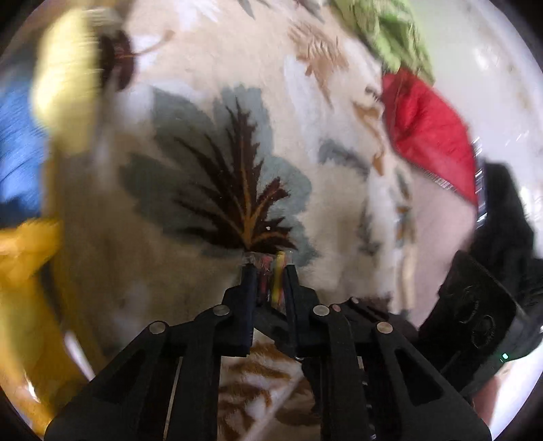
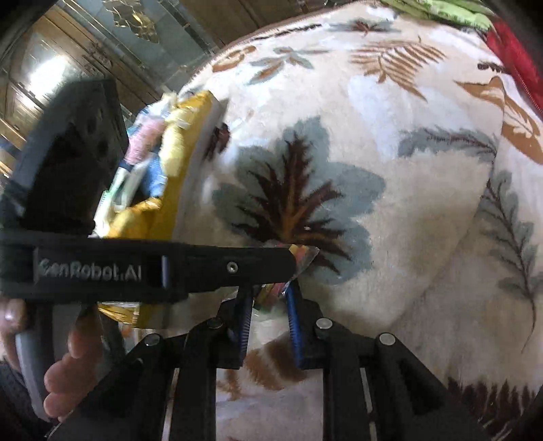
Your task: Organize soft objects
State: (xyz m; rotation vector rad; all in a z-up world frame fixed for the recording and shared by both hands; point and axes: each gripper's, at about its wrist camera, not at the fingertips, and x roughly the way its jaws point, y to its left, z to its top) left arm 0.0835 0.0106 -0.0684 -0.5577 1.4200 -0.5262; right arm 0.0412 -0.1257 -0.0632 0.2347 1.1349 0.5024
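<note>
Two grippers: both met over one small item in clear wrap above a leaf-patterned blanket.
Left gripper: black, pointed steeply down; its jaws stood narrow, pinched on the wrapped item.
Right gripper: black with blue pads, also tilted down; its jaws stood narrow on the same wrapped item from the near side.
Wrapped item: small, crinkly and transparent, with yellow, pink and dark stripes inside; it sat between the left jaws just above the dark leaf print, and in the right wrist view it showed at the left gripper's tip.
Blanket: cream plush with grey-blue, brown and tan leaves, spread across most of both views; what lay beneath it could not be told.
Yellow fabric: heaped at the left edge of the blanket, with blue and pink pieces mixed in; blurred in the left wrist view.
Red cloth: at the far right on the blanket, touching a green cloth beyond it.
Hand: fingers wrapped around the left gripper's handle at the near left.
Background: wooden doors with glass panels beyond the blanket, far left.
</note>
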